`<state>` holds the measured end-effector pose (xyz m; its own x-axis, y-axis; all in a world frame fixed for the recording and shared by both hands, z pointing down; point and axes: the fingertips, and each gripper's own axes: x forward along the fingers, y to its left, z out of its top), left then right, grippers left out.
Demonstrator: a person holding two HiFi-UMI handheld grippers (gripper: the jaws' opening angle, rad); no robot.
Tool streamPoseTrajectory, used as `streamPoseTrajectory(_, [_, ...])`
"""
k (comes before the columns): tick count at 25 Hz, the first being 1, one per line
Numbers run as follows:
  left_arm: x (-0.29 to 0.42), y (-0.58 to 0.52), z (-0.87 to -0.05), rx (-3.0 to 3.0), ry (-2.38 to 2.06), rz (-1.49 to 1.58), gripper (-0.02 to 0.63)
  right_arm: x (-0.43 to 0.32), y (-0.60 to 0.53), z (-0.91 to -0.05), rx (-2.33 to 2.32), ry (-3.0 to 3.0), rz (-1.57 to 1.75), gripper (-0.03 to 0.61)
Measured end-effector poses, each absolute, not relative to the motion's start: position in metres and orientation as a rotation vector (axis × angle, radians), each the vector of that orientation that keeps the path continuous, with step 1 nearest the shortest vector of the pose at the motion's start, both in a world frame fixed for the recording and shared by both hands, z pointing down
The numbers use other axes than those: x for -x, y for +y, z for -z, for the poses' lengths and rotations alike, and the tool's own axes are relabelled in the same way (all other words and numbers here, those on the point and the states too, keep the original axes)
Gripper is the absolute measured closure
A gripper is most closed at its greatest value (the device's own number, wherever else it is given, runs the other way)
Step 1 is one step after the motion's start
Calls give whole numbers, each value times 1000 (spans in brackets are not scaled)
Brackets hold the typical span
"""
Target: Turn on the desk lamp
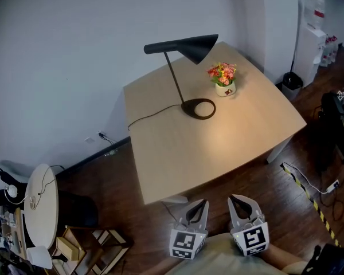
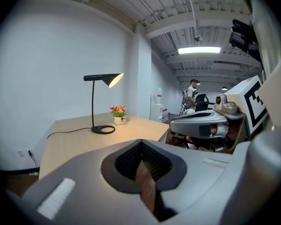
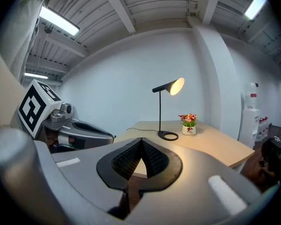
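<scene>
The black desk lamp [image 1: 186,46] stands at the far side of the light wooden table [image 1: 218,148], its ring base [image 1: 199,108] beside a small pot of flowers [image 1: 223,79]. Its shade glows and a warm patch of light lies on the tabletop. The lamp also shows in the left gripper view [image 2: 103,78] and the right gripper view [image 3: 171,86], lit in both. My left gripper [image 1: 202,204] and right gripper [image 1: 236,199] are side by side off the table's near edge, far from the lamp. Both are shut on nothing, jaws meeting at the tips [image 2: 140,142] [image 3: 141,140].
The lamp's cord [image 1: 152,114] runs across the table to its left edge, toward a wall outlet [image 1: 100,136]. A round white side table [image 1: 41,205] and a wooden rack [image 1: 97,248] stand at the left. A water dispenser [image 1: 309,44] and black bin [image 1: 291,80] stand far right. A person [image 2: 193,90] stands far off.
</scene>
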<state>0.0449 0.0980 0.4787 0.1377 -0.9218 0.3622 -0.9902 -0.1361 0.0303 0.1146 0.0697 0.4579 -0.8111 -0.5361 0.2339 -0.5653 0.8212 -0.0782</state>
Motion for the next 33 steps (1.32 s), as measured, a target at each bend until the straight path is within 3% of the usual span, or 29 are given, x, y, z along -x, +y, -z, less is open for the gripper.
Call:
streamPoseTrajectory(11, [-7, 123, -486, -2133, -1865, -274, 614, -89, 96, -468, -837, -2706, -279, 578])
streamPoseTrajectory(33, [-3, 134, -478, -2207, -1806, -239, 614, -80, 115, -464, -882, -2687, -275, 578])
